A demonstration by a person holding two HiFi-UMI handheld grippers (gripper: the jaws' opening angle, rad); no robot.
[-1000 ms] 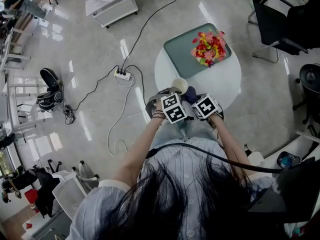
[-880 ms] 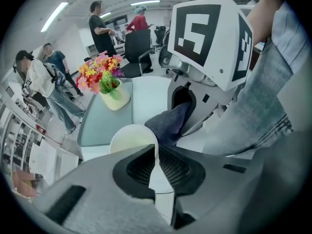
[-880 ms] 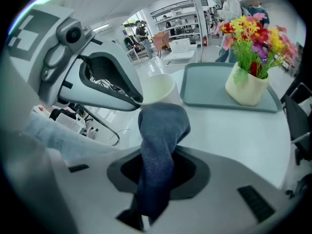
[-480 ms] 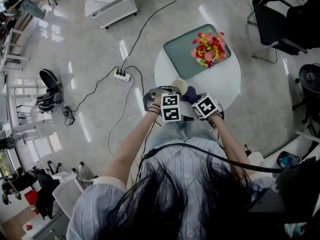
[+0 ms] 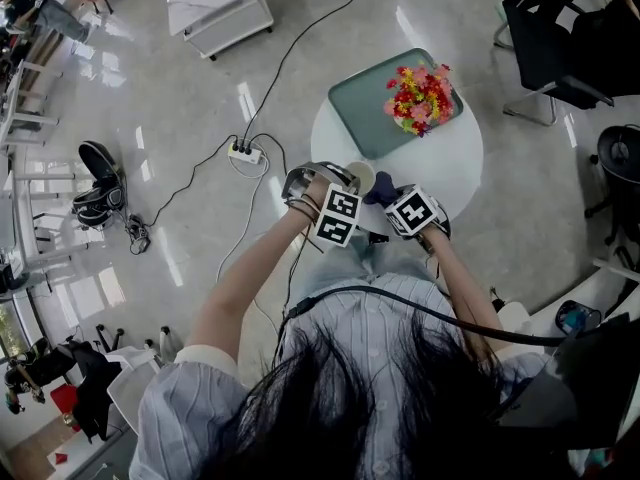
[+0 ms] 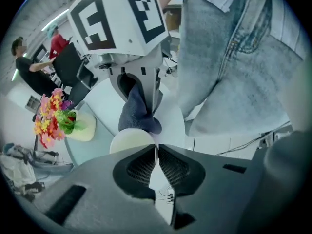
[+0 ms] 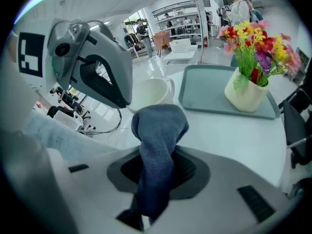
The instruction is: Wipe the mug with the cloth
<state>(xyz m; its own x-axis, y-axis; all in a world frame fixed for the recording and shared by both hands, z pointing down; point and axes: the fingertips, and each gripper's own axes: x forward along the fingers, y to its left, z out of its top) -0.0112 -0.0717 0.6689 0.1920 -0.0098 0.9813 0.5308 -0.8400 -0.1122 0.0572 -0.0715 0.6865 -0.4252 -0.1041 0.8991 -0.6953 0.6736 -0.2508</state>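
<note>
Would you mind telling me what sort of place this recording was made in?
Probably an open office or lab: a black office chair on a glossy floor, a power strip trailing cables, and storage shelves behind.

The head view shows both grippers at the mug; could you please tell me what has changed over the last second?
The left gripper, shut on the mug, has rolled so its marker cube sits tilted, and the left forearm has swung out to the left. Nothing was taken or let go. The right gripper stays shut on the cloth at the mug; tray and flowers unchanged.
</note>
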